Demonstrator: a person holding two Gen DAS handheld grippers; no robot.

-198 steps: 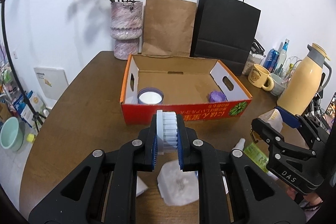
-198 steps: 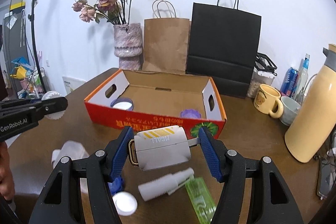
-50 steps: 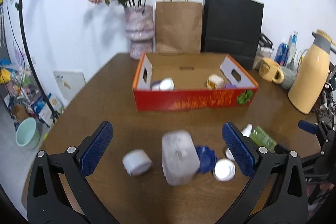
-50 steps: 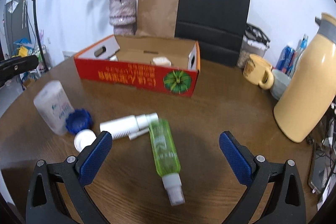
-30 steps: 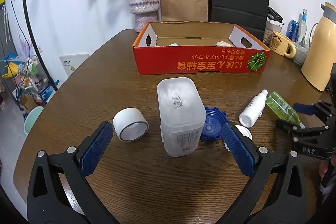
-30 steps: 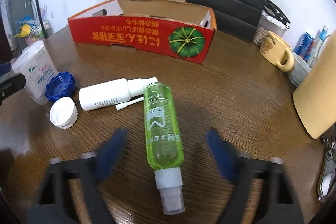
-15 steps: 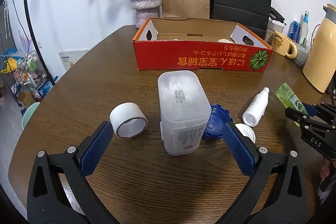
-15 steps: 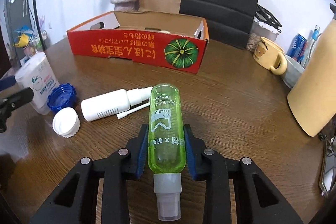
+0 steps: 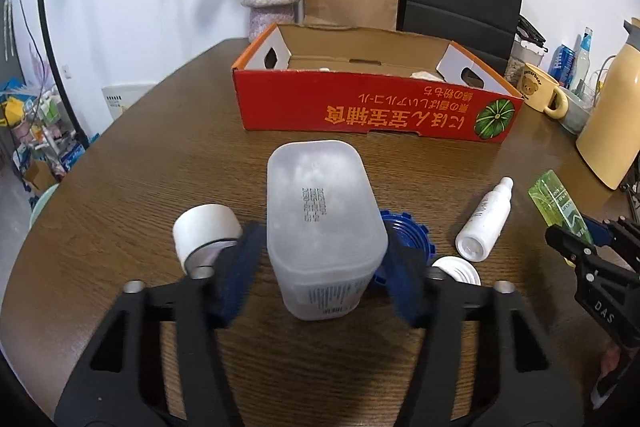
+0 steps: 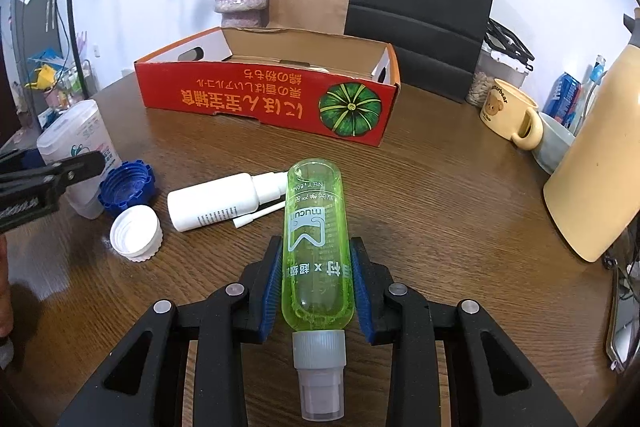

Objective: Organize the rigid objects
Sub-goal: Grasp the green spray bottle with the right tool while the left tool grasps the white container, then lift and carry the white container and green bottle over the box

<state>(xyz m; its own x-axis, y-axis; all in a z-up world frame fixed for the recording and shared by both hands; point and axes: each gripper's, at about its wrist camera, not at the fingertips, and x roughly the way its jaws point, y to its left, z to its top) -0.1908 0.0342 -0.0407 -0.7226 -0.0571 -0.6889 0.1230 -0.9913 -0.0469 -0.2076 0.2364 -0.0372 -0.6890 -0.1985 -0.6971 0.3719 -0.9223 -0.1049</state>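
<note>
Right gripper (image 10: 316, 283) clamped on green bottle (image 10: 316, 247), likely bound for box (image 10: 264, 103); left gripper (image 9: 324, 279) narrowed around, perhaps touching, tub (image 9: 320, 223)

A clear green bottle (image 10: 316, 251) with a grey spray cap is held lengthwise, cap toward the camera, above the table's near edge. Left of it on the table (image 10: 440, 195) lie a white spray bottle (image 10: 224, 201) on its side, an upturned white cap (image 10: 136, 233), a blue cap (image 10: 127, 187), a frosted plastic jar (image 9: 320, 223) standing bottom-up, and a roll of white tape (image 9: 206, 231). The red cardboard box (image 10: 264, 103) sits open toward the table's far edge.
</note>
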